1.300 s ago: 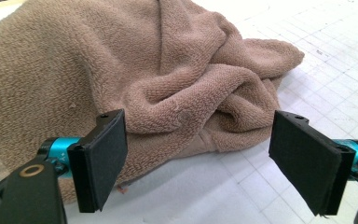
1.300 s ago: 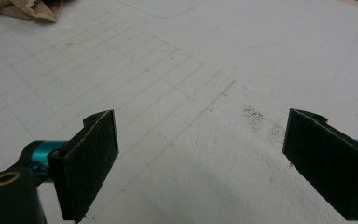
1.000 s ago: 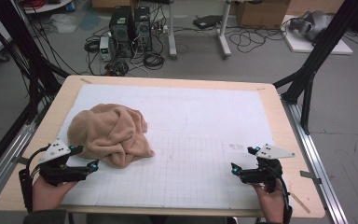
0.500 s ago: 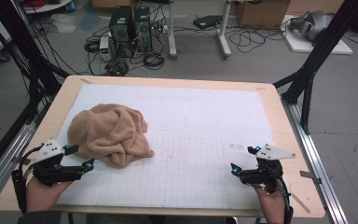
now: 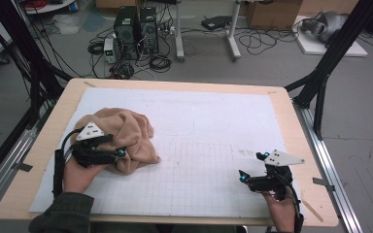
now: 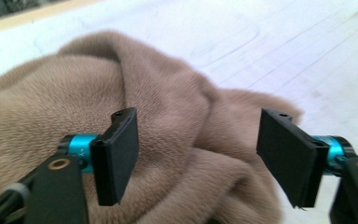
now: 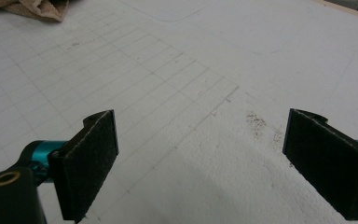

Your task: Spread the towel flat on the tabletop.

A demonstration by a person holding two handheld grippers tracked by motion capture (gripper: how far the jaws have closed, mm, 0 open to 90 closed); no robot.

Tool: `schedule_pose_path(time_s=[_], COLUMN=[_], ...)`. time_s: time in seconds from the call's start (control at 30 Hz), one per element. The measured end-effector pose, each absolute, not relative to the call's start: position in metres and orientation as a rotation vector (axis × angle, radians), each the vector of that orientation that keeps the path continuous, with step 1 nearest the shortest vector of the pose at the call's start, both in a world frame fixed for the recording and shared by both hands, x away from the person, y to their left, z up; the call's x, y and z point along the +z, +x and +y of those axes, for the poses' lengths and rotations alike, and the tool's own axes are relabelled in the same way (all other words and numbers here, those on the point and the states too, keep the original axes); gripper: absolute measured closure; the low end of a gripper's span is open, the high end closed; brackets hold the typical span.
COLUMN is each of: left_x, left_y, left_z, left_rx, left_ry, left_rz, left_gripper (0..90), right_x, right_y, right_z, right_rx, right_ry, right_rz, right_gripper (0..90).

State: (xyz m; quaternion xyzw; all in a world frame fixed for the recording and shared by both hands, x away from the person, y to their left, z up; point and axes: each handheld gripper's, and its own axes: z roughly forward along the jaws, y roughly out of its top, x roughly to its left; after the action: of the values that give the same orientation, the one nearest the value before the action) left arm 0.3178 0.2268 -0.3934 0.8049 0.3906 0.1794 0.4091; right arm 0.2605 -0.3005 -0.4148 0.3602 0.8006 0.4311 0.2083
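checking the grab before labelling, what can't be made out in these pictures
- High view: left gripper fingertips, hidden against the brown cloth.
- Left gripper view: whether the pads touch the cloth; its near fold is cut off below.
- Right gripper view: cloth cropped at the top.

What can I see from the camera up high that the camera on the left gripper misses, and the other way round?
The high view alone takes in the whole table, both hands, the right gripper and the computers on the floor. The left gripper view alone shows the cloth's fuzzy pile up close, bulging between its open, just closing jaws. Both show the tan cloth, the left gripper and the white mat.
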Motion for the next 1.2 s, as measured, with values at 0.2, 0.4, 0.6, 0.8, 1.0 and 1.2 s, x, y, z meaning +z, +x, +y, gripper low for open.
schedule_pose_path(time_s=[0.2,0.4,0.6,0.8,1.0,1.2], left_x=[-0.420,-0.422,-0.412,-0.372,-0.348,-0.334], left_y=[0.334,0.338,0.332,0.319,0.305,0.276], left_z=[0.220,0.216,0.213,0.178,0.137,0.079], left_rx=[0.417,0.421,0.434,0.397,0.334,0.237], left_ry=[2.141,2.152,2.126,2.057,2.068,2.129], left_rz=[1.054,1.063,1.038,0.884,0.739,0.508], left_gripper=[53.8,76.4,81.0,81.3,81.3,81.3], right_x=[-0.419,-0.423,-0.426,-0.426,-0.424,-0.423], right_y=[0.262,0.263,0.264,0.264,0.262,0.261], right_z=[-0.299,-0.297,-0.299,-0.304,-0.307,-0.311], right_rx=[1.192,1.188,1.185,1.186,1.188,1.192], right_ry=[1.005,1.007,1.016,1.029,1.034,1.038], right_rz=[2.240,2.246,2.241,2.223,2.207,2.191], right_gripper=[9.3,9.3,9.3,9.3,9.3,9.3])
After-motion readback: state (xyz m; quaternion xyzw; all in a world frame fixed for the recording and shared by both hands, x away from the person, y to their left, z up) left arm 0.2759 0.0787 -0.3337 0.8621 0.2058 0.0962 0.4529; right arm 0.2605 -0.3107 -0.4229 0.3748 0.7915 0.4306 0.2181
